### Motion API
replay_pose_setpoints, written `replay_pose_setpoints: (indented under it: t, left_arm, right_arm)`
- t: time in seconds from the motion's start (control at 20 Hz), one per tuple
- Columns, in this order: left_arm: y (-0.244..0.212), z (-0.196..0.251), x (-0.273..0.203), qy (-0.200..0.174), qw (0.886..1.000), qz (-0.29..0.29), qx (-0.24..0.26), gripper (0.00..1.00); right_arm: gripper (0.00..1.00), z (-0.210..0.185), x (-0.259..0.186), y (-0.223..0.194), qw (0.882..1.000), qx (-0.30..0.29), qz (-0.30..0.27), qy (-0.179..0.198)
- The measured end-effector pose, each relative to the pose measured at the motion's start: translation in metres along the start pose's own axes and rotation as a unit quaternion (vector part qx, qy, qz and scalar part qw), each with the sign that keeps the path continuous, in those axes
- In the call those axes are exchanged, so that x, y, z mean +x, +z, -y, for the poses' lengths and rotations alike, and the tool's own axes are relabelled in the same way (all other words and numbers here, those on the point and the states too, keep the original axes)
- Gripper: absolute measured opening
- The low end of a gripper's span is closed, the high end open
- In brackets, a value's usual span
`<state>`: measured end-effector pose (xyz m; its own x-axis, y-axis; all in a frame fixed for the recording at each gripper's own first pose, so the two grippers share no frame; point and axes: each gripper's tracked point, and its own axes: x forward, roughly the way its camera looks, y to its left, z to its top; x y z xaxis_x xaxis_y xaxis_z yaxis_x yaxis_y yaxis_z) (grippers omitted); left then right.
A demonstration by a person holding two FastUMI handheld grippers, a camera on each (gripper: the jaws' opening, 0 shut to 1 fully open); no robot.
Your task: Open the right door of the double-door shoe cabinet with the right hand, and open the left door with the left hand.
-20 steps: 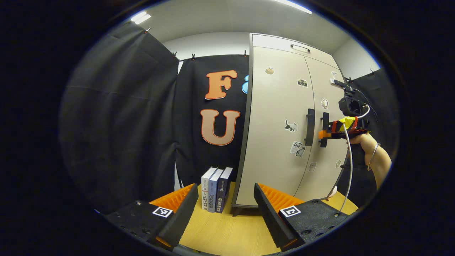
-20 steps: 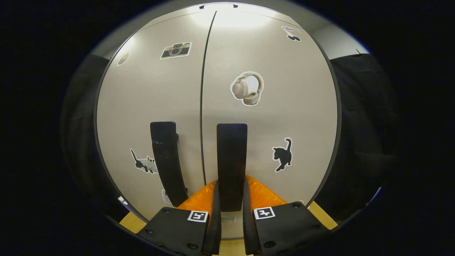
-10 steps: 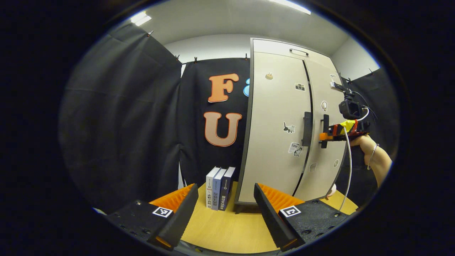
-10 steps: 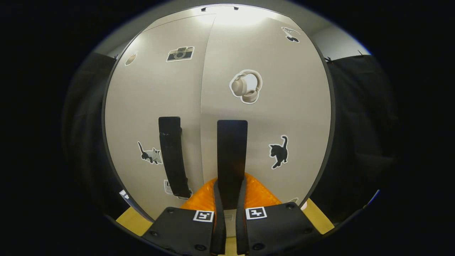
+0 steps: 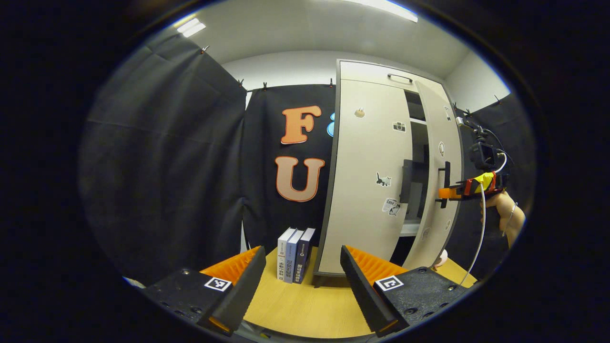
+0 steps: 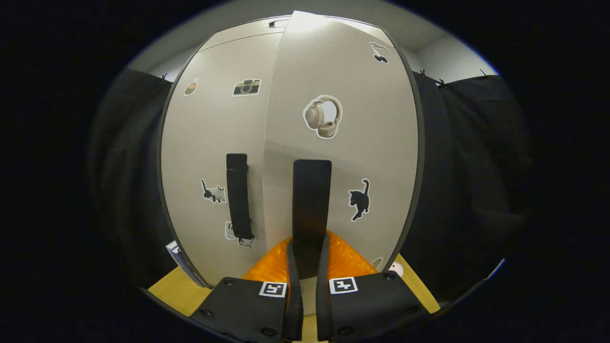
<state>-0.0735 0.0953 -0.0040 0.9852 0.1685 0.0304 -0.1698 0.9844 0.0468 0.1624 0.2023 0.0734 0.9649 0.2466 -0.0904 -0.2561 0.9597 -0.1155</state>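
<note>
Black handle (image 6: 311, 200) was clamped in the right gripper (image 6: 305, 267), door (image 6: 333, 143) looked light and stiff; left gripper (image 5: 300, 281) gaped, idle.

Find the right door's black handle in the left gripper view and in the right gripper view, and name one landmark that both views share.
Left gripper view: right door's handle sits far right, gripped by the right gripper.
Right gripper view: the handle stands at centre, between that gripper's fingers.
Shared landmark: camera sticker on the left door.
</note>
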Motion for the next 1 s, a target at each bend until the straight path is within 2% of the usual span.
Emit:
replay_pose_setpoints:
  t: [1.0]
  left_arm:
    - [0.028,0.037,-0.028,-0.012,1.000,0.015,0.010,0.94]
  right_arm:
    - [0.18,0.033,-0.034,-0.004,1.000,-0.004,0.007,0.020]
